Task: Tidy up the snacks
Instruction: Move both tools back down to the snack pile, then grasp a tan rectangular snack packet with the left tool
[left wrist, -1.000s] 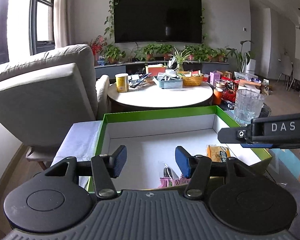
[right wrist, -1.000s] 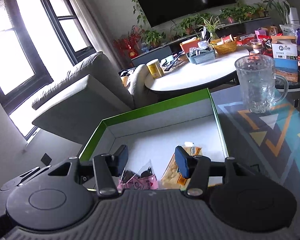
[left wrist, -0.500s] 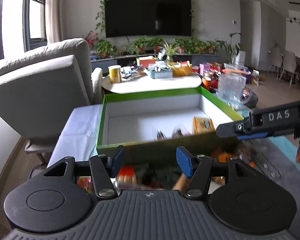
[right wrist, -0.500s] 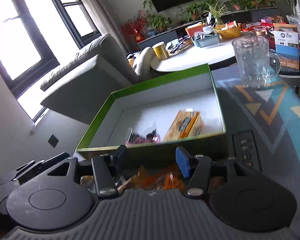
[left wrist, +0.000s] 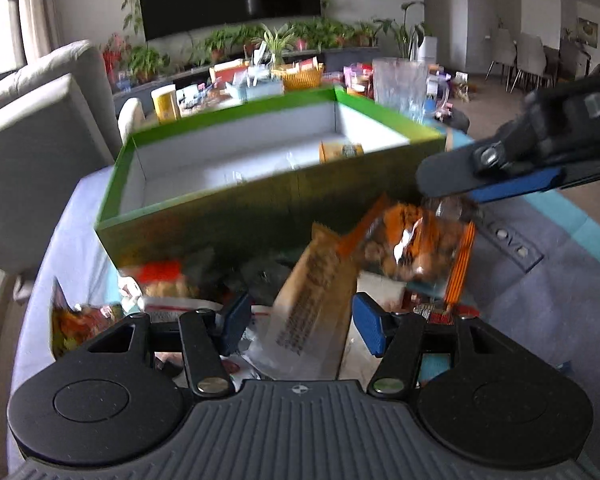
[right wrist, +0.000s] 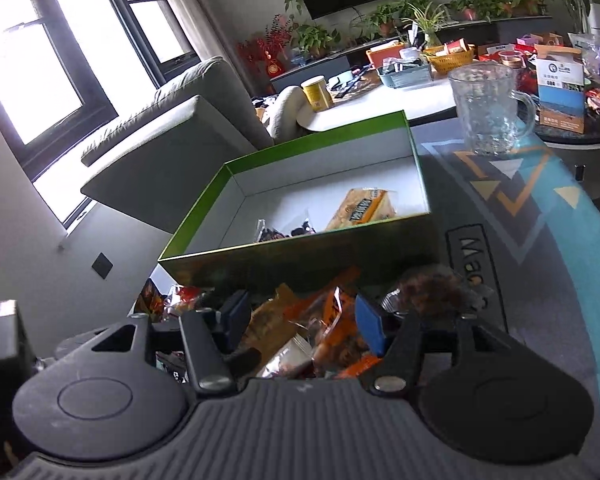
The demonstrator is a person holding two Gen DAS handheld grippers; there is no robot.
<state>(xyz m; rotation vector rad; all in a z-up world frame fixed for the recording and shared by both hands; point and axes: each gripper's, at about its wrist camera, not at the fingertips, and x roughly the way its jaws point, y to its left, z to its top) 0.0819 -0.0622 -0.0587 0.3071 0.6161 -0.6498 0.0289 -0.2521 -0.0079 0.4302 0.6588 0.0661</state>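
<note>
Step in hand, as judged: picking the next packet from the loose pile in front of the green box (left wrist: 260, 216) and lifting it over the near wall; best done by settling the pads on one packet's flat faces, not its crinkled edge, and closing only once the neighbours are clear. Lower left of the left wrist view: small foil and film packets (left wrist: 160, 284), glossy, crumpled, partly blurred. Lower centre: left gripper (left wrist: 298, 322), jaws moderately wide, nothing pinched; a tan, flat, matte packet (left wrist: 312, 304) stands tilted between them, contact not discernible. Right of centre: orange packet (left wrist: 416, 240), clear-windowed film, lumpy contents, lying just below the right gripper's finger. Upper right: that finger, black with blue pad. Right wrist view, centre: box, rigid card, white inside, already holding a yellow wrapped bar (right wrist: 360, 210) and a small dark packet (right wrist: 276, 234). Lower centre: right gripper (right wrist: 300, 320), jaws moderately apart over orange wrappers, grip not apparent. Upper right: ribbed glass mug (right wrist: 488, 110).
</note>
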